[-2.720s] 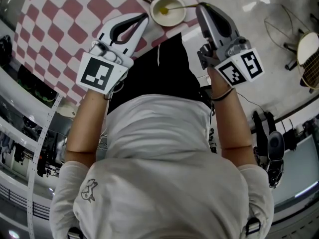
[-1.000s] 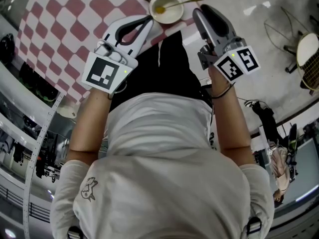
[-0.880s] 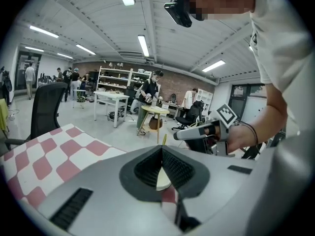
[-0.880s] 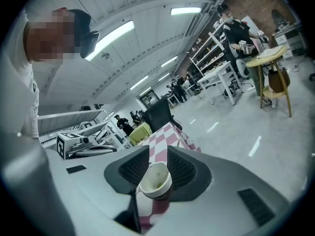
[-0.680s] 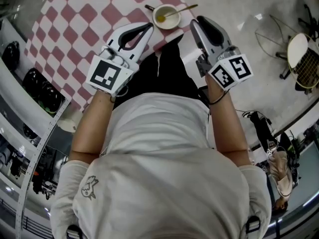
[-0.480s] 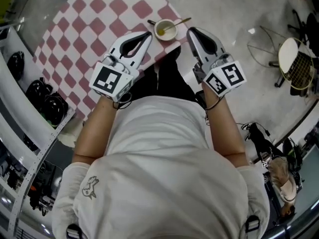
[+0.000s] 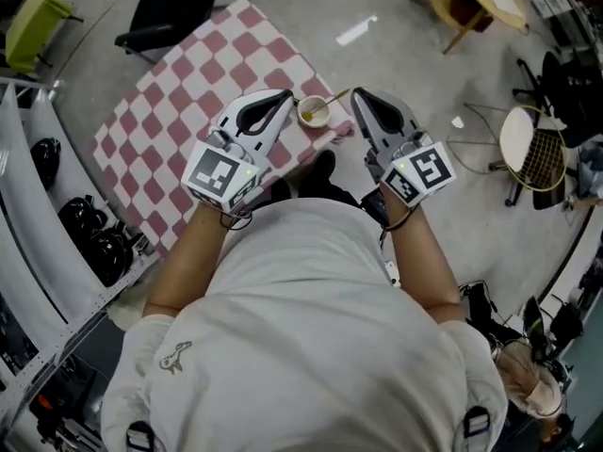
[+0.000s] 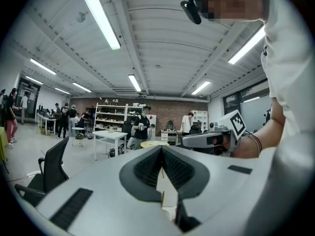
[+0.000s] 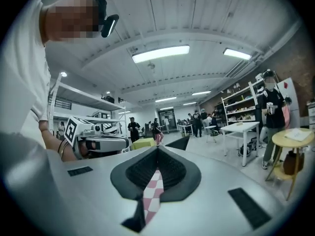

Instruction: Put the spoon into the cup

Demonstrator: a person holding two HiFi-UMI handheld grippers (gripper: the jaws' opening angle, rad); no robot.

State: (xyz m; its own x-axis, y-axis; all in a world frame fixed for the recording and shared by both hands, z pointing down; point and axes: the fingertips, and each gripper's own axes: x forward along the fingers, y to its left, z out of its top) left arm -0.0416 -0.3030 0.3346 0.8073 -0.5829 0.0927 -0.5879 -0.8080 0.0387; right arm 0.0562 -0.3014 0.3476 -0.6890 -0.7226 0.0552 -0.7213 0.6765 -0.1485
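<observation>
Spoon [image 7: 334, 98] rests in the cup [image 7: 312, 112]; right gripper [image 7: 359, 96] has released it and lifted, jaws together, empty. Left gripper [image 7: 283, 95] likewise; task looks complete.

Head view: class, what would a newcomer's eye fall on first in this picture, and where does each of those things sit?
The red-and-white checked cloth fills the upper left. At its near corner stands a small cup with the spoon already in it, its handle jutting to the right. The left gripper and the right gripper, both shut and empty, flank the cup on either side.
</observation>
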